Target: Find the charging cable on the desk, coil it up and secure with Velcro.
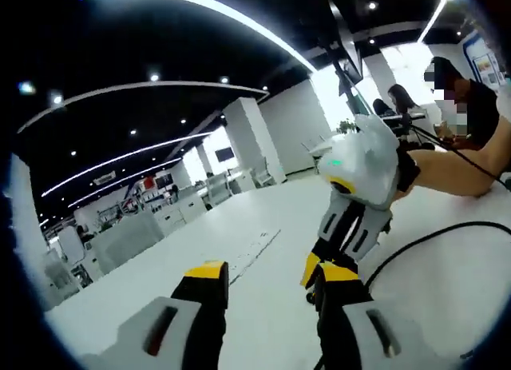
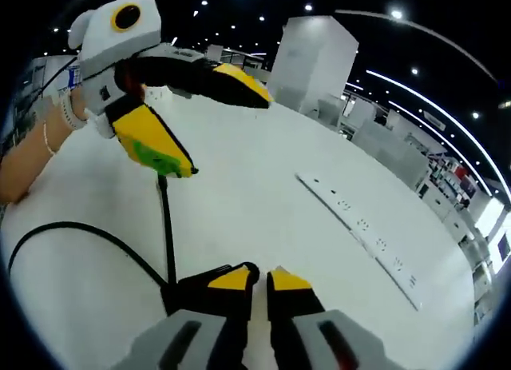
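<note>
The black charging cable lies on the white desk. One strand loops in from the left and another drops from the left gripper's lower jaw; both meet under the left jaw of my right gripper, which is shut on the cable. My left gripper hovers at the upper left with its yellow jaws wide apart. In the left gripper view my left gripper stands open with nothing between its tips. My right gripper reaches in from the right, and the charging cable curves away behind it.
A long white power strip is set into the desk, also visible as the power strip. A person's forearm holds the right gripper, another forearm the left. Seated people are at the far right.
</note>
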Demonstrator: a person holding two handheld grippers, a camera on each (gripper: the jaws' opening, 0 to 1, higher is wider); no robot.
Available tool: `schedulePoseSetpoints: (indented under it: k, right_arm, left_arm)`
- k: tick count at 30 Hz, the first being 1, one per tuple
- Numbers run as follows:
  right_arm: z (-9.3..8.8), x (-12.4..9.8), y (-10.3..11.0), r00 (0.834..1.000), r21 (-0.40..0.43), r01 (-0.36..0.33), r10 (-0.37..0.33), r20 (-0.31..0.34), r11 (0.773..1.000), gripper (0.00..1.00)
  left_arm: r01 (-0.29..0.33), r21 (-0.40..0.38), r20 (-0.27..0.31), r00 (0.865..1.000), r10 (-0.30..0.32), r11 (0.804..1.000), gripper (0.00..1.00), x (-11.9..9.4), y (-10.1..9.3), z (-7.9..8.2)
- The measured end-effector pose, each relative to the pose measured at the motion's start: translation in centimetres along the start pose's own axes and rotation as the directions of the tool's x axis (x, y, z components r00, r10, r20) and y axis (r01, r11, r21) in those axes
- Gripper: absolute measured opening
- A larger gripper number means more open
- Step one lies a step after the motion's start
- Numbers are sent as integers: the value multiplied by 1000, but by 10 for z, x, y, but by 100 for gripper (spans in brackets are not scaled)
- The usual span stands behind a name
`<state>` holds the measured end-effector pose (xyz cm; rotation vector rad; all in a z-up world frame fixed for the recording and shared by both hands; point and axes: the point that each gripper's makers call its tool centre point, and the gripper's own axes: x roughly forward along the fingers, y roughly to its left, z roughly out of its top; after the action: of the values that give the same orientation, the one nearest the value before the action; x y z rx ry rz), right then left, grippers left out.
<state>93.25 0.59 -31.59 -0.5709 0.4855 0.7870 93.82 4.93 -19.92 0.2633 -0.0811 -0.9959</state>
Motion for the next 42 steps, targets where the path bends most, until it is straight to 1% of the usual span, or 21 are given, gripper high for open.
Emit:
schedulePoseSetpoints:
  k: [1, 4, 5, 8, 11, 12, 13, 15, 17, 19, 21, 22, 24, 25, 27, 28, 30, 34, 36, 39, 42]
  right_arm:
    - [0, 0, -2, 1000, 3, 10, -10, 0, 1000, 14]
    - [-1, -1, -8, 999, 46, 31, -31, 12, 998, 21]
    - [-2, -1, -13, 998, 92, 48, -51, 29, 995, 25]
    - [-4, -1, -19, 995, 212, 37, -55, 81, 977, 34]
    - [-4, -2, -21, 995, 222, 41, -61, 84, 974, 43]
    - [-10, -13, -45, 974, 263, 171, -204, 103, 949, 44]
    - [-8, -17, -49, 964, 278, 197, -238, 122, 940, 45]
    - [-4, -25, -56, 944, 330, 228, -291, 156, 916, 45]
    - [0, -38, -63, 917, 397, 259, -353, 185, 881, 46]
    - [2, -50, -65, 896, 436, 279, -395, 202, 856, 47]
    - [5, -64, -68, 870, 484, 297, -442, 218, 823, 47]
    - [5, -74, -72, 844, 515, 320, -486, 226, 795, 46]
    - [4, -90, -79, 805, 524, 375, -549, 225, 765, 44]
    - [3, -97, -82, 788, 529, 397, -574, 223, 750, 44]
    - [2, -102, -82, 780, 538, 407, -588, 216, 738, 43]
    - [1, -108, -83, 764, 557, 412, -606, 221, 721, 43]
    - [-2, -117, -85, 746, 573, 425, -629, 218, 701, 43]
    - [-15, -134, -90, 716, 620, 437, -669, 199, 652, 43]
    - [-18, -140, -90, 707, 641, 429, -678, 201, 637, 43]
    - [-20, -145, -87, 697, 649, 437, -691, 193, 623, 39]
    - [-19, -153, -81, 686, 662, 434, -701, 198, 611, 39]
  left_arm:
    - [-28, -52, 28, 999, 29, 998, 45, 2, 6, 3]
    - [-117, -57, -2, 993, 117, 992, 49, 5, 22, -1]
    - [-174, -74, -8, 985, 174, 982, 50, 7, 30, 0]
    - [-253, -166, 25, 965, 261, 953, 55, 6, 39, 8]
    - [-262, -178, 29, 962, 271, 948, 62, 6, 41, 9]
    - [-333, -193, 3, 941, 339, 923, 61, 4, 46, 10]
    - [-359, -165, 3, 931, 365, 918, 58, 3, 48, 11]
    - [-404, -149, -17, 914, 406, 903, 57, 1, 49, 10]
    - [-414, -149, -29, 909, 415, 898, 62, 3, 47, 10]
    - [-452, -168, -35, 891, 453, 876, 64, 0, 51, 11]
    - [-511, -174, -13, 856, 517, 842, 62, -6, 58, 14]
    - [-524, -168, -24, 849, 528, 835, 62, -9, 59, 12]
    - [-529, -174, -30, 846, 532, 831, 64, -10, 58, 12]
    - [-521, -221, -36, 849, 527, 825, 65, -10, 55, 12]
    - [-522, -247, -32, 847, 531, 817, 67, -12, 54, 14]
    - [-528, -254, -27, 841, 540, 810, 67, -14, 54, 15]
    - [-577, -225, 2, 805, 593, 785, 66, -24, 62, 18]
    - [-576, -237, -26, 809, 587, 782, 68, -30, 62, 15]
    - [-589, -258, -33, 797, 603, 766, 69, -37, 62, 15]
    - [-589, -280, -40, 796, 603, 758, 69, -44, 58, 14]
    - [-597, -299, -45, 788, 614, 745, 69, -53, 54, 11]
